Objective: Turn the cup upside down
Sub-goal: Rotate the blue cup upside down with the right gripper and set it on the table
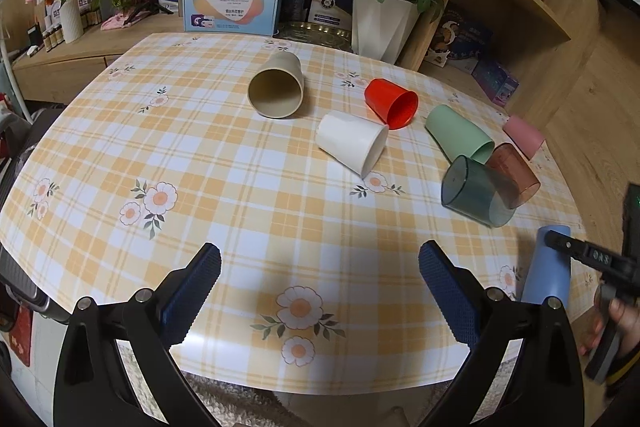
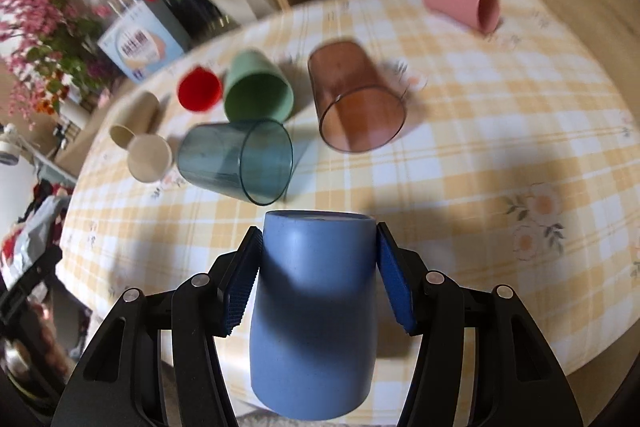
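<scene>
My right gripper (image 2: 318, 275) is shut on a blue cup (image 2: 316, 311), its two blue pads pressed on the cup's sides, the flat base pointing away from me over the table's near edge. In the left wrist view the same blue cup (image 1: 548, 269) shows at the right edge with the right gripper (image 1: 580, 255) on it. My left gripper (image 1: 320, 287) is open and empty above the checked tablecloth (image 1: 240, 187) near the front edge.
Several cups lie on their sides: beige (image 1: 276, 87), white (image 1: 352, 143), red (image 1: 392, 103), green (image 1: 458, 133), teal clear (image 1: 476, 195), brown clear (image 1: 516, 173), pink (image 1: 524, 135). A white vase of red roses (image 1: 380, 23), boxes and a shelf stand behind.
</scene>
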Available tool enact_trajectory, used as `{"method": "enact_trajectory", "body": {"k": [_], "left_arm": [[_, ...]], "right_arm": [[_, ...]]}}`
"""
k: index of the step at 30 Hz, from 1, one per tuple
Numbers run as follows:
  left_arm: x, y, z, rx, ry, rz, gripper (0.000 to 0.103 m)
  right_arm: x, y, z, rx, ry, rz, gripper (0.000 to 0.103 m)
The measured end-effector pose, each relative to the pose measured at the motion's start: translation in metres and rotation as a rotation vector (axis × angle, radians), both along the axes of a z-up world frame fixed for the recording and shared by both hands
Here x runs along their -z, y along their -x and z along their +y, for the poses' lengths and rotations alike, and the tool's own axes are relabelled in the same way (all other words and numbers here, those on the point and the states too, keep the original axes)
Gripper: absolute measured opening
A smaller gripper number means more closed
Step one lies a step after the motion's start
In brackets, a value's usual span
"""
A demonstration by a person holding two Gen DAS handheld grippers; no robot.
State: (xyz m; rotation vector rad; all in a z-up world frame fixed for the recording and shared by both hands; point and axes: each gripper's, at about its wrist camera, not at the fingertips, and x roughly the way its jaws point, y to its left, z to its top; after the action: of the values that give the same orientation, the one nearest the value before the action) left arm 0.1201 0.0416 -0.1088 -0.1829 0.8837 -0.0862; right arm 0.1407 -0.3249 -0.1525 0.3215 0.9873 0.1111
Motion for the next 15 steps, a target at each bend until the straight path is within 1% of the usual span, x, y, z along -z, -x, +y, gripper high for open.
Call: {"method": "enact_trajectory", "body": {"k": [1,2,5,7,10,15], "left_arm": [[-0.001,0.001,-0.001,0.002,0.004,-0.003,0.097],[-0.001,0.002,-0.002,0.004,0.006,-0.006,0.097],[-0.004,0.004,-0.008,0.015,0.012,-0.018,0.097],[-0.005,0.006,-0.01,0.02,0.011,-0.026,0.097],[-0.006,0.008,-0.014,0.026,0.014,-0.031,0.097],[-0.006,0.01,-0.015,0.02,0.016,-0.026,0.097]], "right_arm": [[-0.002,0.011,-0.002,0.017,0.007,-0.046,0.055],[-0.003,0.018,-0.005,0.03,0.003,-0.065,0.055],[-0.004,0.043,-0.015,0.088,-0.042,-0.112,0.055],[-0.006,0.054,-0.019,0.112,-0.047,-0.134,0.055],[-0.018,0.066,-0.022,0.114,0.014,-0.169,0.055],[-0.039,0.063,-0.021,0.114,0.101,-0.232,0.054]]}}
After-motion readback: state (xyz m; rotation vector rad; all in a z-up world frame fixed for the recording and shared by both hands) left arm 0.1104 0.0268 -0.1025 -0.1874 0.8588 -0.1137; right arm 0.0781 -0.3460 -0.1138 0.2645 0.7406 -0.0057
